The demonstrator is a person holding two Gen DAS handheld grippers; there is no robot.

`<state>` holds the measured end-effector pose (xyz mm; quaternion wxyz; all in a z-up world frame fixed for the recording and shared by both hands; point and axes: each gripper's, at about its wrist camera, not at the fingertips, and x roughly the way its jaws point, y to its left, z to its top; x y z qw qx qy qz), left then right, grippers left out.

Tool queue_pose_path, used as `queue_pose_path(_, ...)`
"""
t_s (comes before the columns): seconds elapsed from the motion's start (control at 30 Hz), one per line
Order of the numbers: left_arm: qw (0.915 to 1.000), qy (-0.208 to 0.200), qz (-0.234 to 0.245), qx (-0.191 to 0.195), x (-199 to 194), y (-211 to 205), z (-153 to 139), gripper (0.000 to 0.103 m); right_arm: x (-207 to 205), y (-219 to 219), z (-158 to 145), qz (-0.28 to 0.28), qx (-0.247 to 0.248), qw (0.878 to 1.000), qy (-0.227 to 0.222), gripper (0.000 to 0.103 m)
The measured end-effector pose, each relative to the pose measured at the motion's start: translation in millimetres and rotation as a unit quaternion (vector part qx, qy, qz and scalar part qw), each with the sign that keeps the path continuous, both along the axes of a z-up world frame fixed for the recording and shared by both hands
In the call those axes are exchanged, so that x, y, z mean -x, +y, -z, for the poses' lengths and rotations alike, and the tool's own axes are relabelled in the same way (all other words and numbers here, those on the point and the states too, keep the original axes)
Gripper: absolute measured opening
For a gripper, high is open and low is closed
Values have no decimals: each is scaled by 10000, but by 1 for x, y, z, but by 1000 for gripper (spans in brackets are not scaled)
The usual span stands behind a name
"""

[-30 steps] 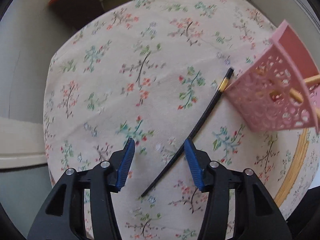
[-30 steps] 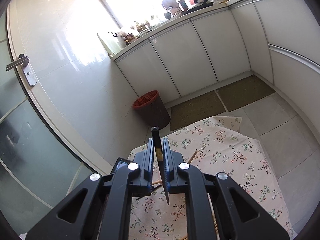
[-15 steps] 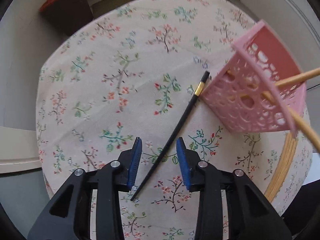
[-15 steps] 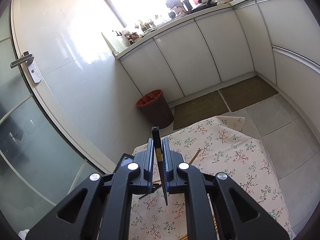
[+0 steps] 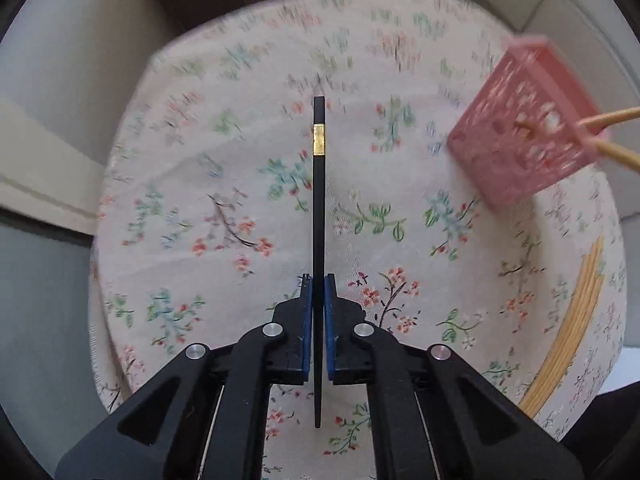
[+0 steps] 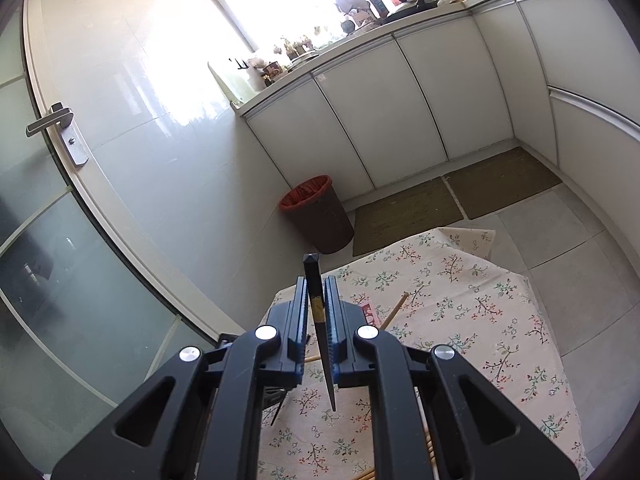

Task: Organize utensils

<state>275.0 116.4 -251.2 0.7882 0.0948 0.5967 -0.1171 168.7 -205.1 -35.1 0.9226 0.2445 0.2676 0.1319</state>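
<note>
My left gripper [image 5: 319,280] is shut on a black chopstick with a gold band [image 5: 319,208], which points straight ahead over the floral tablecloth [image 5: 224,184]. A pink perforated holder [image 5: 524,136] lies to the right with wooden chopsticks [image 5: 612,118] sticking out of it. My right gripper [image 6: 316,282] is shut on a second black chopstick [image 6: 316,300] and holds it high above the table. The pink holder [image 6: 370,310] and a wooden chopstick [image 6: 394,308] show just past its right finger.
The round wooden table rim [image 5: 576,320] shows at the right under the cloth. A brown bin with a red liner [image 6: 316,216] stands on the floor beyond the table. White cabinets [image 6: 380,112] and floor mats [image 6: 452,204] lie further back.
My left gripper has shut on the black chopstick that lay on the cloth, and the chopstick now points straight ahead. The right gripper has barely moved.
</note>
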Motion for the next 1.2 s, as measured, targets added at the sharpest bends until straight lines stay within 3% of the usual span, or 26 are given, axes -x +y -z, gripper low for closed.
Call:
queue_pose_path(0.07, 9986, -491, -80, 185, 11, 5, -31, 4, 3, 1, -3, -12, 6, 10000, -35, 10)
queue_pose_path(0.17, 9891, -1366, -152, 523, 29, 5, -89, 4, 7, 1, -9, 0, -19, 9999, -109, 10)
queue_pose_path(0.3, 9613, -2490, -210, 1159, 42, -21, -159, 4, 10, 3, -24, 65, 4, 9996, -286, 10)
queue_pose_path(0.4, 9343, -3105, -302, 1727, 51, -46, -200, 4, 6, 5, -37, 116, 119, 9987, -485, 10)
queue_pose_path(0.5, 9026, -3648, -389, 2252, 57, -58, -225, 4, -3, 9, -48, 194, 261, 9971, -695, 10)
queue_pose_path(0.6, 8824, -4000, -529, 2422, 55, -71, -233, 4, -13, 10, -50, 246, 317, 9959, -815, 10)
queue_pose_path(0.7, 8689, -4141, -729, 2612, 47, -89, -227, 4, -18, 9, -47, 245, 291, 9954, -883, 10)
queue_pose_path(0.77, 8645, -4229, -844, 2582, 42, -102, -217, 4, -19, 7, -44, 267, 331, 9951, -897, 10)
queue_pose_path(0.9, 8638, -4224, -1106, 2514, 28, -126, -175, 4, -19, 0, -39, 271, 373, 9953, -851, 10)
queue_pose_path(1.0, 8728, -3959, -1346, 2518, 23, -128, -150, 5, -18, -8, -38, 311, 341, 9957, -808, 10)
queue_pose_path(1.1, 8695, -4059, -1240, 2526, 35, -119, -156, 6, -19, -15, -37, 338, 292, 9960, -777, 10)
queue_pose_path(1.2, 8563, -4361, -1116, 2532, 52, -105, -183, 6, -20, -18, -36, 375, 133, 9964, -753, 11)
